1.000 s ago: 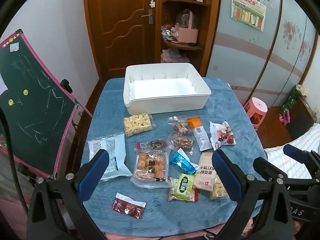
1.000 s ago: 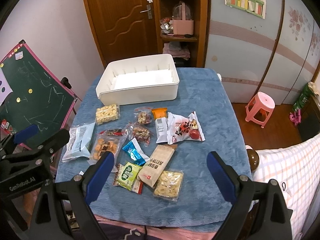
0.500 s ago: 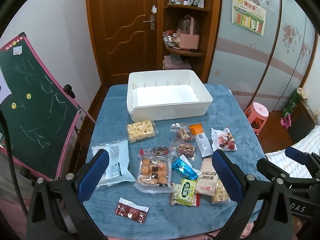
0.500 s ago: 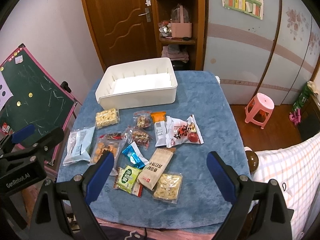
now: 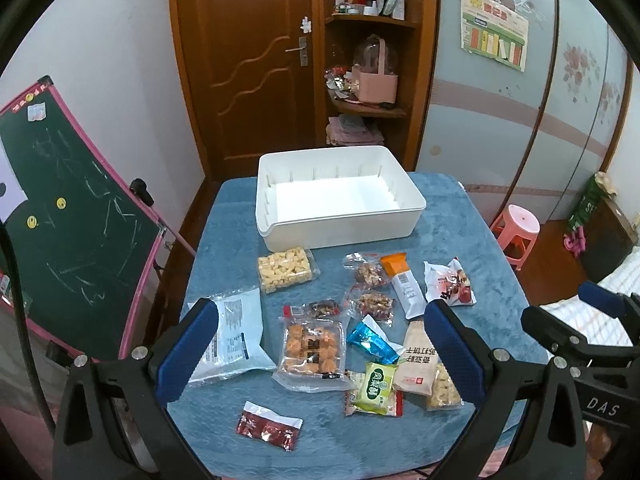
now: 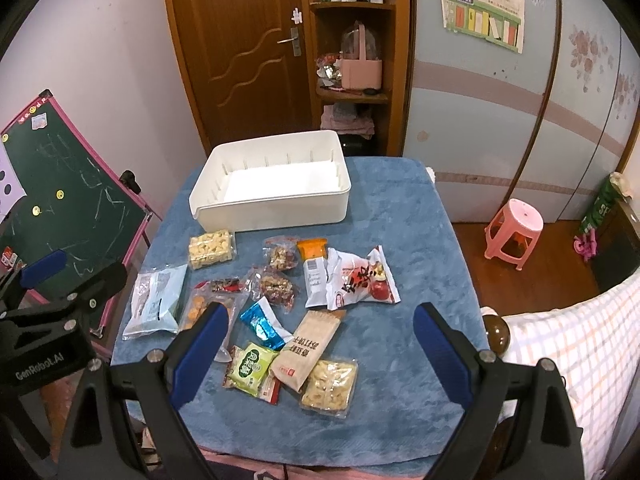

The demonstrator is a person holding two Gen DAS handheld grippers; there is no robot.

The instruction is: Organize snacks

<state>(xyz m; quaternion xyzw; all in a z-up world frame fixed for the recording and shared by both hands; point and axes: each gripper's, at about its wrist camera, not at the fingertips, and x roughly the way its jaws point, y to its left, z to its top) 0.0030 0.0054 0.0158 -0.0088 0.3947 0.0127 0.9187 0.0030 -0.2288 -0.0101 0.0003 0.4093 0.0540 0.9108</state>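
From your left wrist view, you are holding the left gripper above the near edge of a table draped in blue cloth, its blue fingers spread wide with nothing between them. Ahead, past the scattered snacks, a white bin is sitting empty at the far end. A brown door and shelves are standing beyond it, a chalkboard is leaning to the left, and a pink stool is sitting to the right. The right gripper is hanging just to the right.

From your right wrist view, you are holding the right gripper over the same near edge, likewise wide apart and empty. The snacks are lying directly ahead and leftward, the bin beyond them to the left. The left gripper is hanging off to the left, and checked bedding is crowding in on the right.
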